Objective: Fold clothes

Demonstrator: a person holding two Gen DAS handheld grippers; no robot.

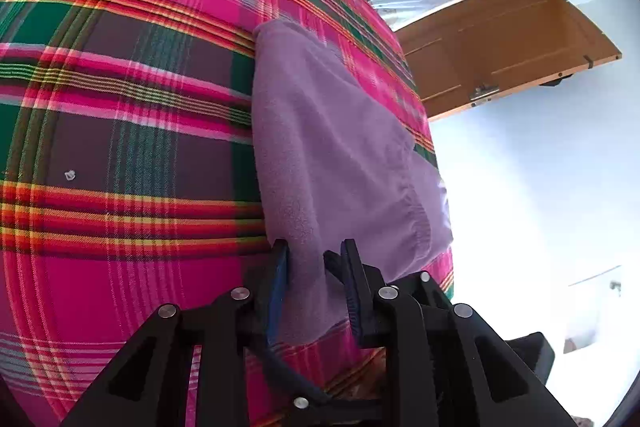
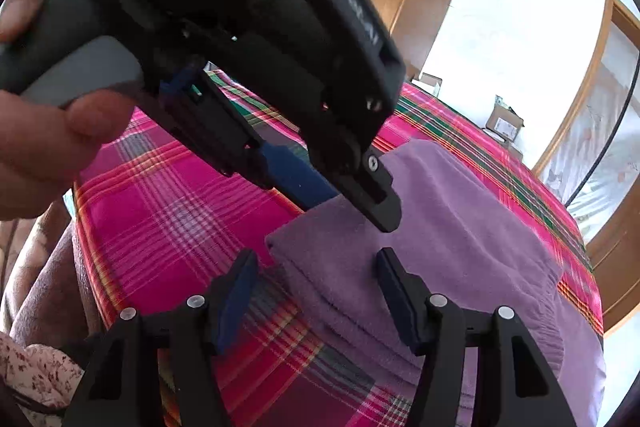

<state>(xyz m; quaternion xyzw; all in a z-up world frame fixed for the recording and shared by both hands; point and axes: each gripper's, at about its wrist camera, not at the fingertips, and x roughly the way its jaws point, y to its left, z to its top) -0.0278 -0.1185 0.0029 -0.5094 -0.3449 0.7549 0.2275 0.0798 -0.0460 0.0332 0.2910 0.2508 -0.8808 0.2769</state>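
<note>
Two grippers are working one purple garment (image 1: 340,147), a soft fleecy piece folded into a long strip that lies on a bright pink, green and orange plaid blanket (image 1: 120,107), close to the blanket's right-hand edge in the left wrist view. That left gripper (image 1: 316,267) has its blue-padded fingers pinched onto the near end of the garment, with a fold of purple cloth bunched up between them and running down toward the camera. From the right wrist view you can see the same thing from the other side: the left gripper's black body fills the top of the frame, held by a hand (image 2: 40,131) at the left edge, and its fingertips bite the near corner of the fabric. Meanwhile the right gripper (image 2: 316,275) sits with its fingers spread wide, nothing between them; one finger hangs over the plaid just beside the garment's edge and the other is over the purple cloth, though I can't tell if it's actually touching it. You can see a few stacked layers along the garment's near edge, and an elastic-looking gathered hem at its right end. Past the bed are a wooden door (image 1: 500,47) standing open, a pale floor, and a small cardboard box (image 2: 504,123) beyond the blanket's far edge. A bit of floral-print cloth (image 2: 36,371) pokes in at the bottom left corner.
</note>
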